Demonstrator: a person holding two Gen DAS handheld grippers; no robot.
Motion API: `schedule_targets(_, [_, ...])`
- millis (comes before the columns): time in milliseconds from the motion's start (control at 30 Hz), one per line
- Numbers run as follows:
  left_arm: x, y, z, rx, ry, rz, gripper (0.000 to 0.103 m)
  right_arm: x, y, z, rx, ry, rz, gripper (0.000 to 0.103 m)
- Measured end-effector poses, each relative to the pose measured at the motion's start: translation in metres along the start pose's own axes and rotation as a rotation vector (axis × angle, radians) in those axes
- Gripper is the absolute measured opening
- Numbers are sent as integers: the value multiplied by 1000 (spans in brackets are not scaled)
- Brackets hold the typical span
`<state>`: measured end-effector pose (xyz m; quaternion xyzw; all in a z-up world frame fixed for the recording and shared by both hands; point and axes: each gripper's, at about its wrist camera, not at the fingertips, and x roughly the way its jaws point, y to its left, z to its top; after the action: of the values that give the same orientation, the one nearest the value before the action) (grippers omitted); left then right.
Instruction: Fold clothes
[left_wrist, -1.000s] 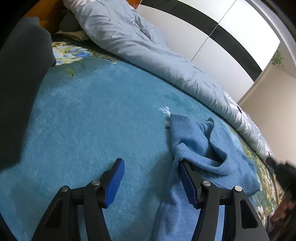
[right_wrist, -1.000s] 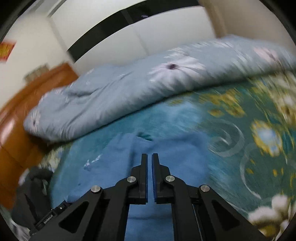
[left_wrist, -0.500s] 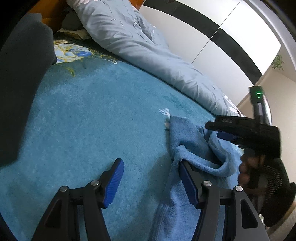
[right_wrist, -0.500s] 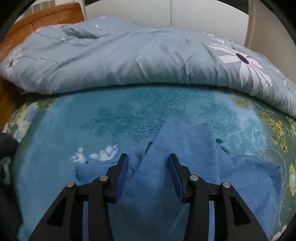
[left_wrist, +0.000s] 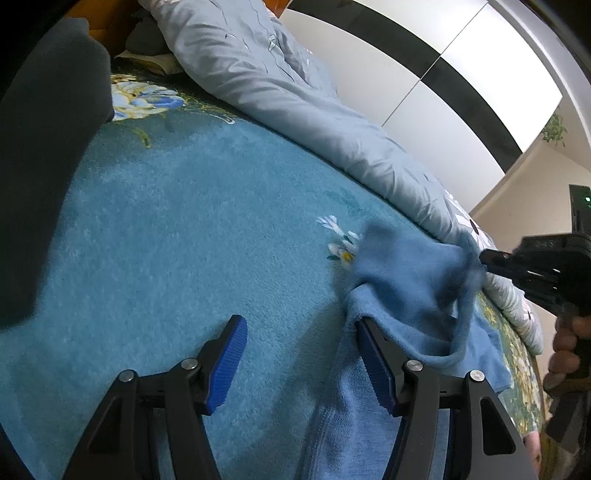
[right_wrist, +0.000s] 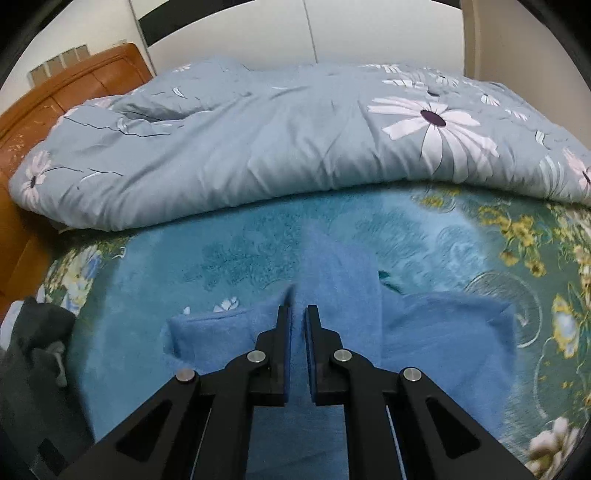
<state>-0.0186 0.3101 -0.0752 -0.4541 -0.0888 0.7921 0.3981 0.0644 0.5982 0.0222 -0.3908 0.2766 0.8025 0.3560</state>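
A light blue fleece garment (left_wrist: 402, 273) lies crumpled on the teal floral bedspread (left_wrist: 192, 236). My left gripper (left_wrist: 299, 326) is open low over the bedspread, and its right finger touches the garment's left edge. In the left wrist view my right gripper (left_wrist: 487, 258) comes in from the right and pinches a raised fold of the garment. The right wrist view shows the same gripper (right_wrist: 299, 310) with its jaws almost together on the lifted edge of the blue garment (right_wrist: 443, 332), which spreads out below.
A grey-blue flowered duvet (right_wrist: 277, 147) is heaped along the far side of the bed. Dark clothing (left_wrist: 40, 155) lies at the left, also seen as a dark heap (right_wrist: 33, 339). An orange wooden headboard (right_wrist: 55, 96) and white wardrobe doors (left_wrist: 461, 96) stand behind.
My right gripper has gone from open over the garment to shut on a fold, which now rises. The left gripper has stayed open in place.
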Motion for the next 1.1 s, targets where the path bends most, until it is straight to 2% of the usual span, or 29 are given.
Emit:
schedule_targets(100, [-1,0,0,0,0,-2,66,4,-6,-6,18,21,-27,6])
schedule_targets(200, [-1,0,0,1,-1,-2,66,2,-9,-12,3,6,-38,3])
schedule_targets(300, [0,-2,0,12,-2,10,66,1,-15,-9,60,-1,46,4])
schedule_targets(367, [0,-3,-1,21,-3,17,66,9,-6,-10,50,11,59,8])
schedule_targets(433, [-1,-1,0,11,-1,8,66,23,6,-13,26,31,36,18])
schedule_targets(500, [-1,0,0,5,0,3,66,39,18,-17,0,52,10,21])
schedule_targets(667, [0,-3,0,19,1,15,67,54,22,-20,-9,53,-48,26])
schedule_targets(700, [0,-3,0,18,1,15,68,57,22,-21,-10,52,-59,25])
schedule_targets(733, [0,-2,0,17,1,13,68,60,23,-21,-11,52,-70,10])
schedule_targets(767, [0,-2,0,15,1,11,68,63,23,-22,-13,52,-82,2])
schedule_targets(800, [0,-2,0,14,1,10,68,60,22,-21,-9,52,-79,3])
schedule_targets(867, [-1,-1,0,13,1,9,68,41,19,-15,4,2,-25,2])
schedule_targets(1000, [-1,-1,0,8,-1,4,68,-44,-2,-3,6,-276,109,2])
schedule_targets(1100, [0,-3,0,18,-3,-5,73,-85,-34,-23,23,-415,195,2])
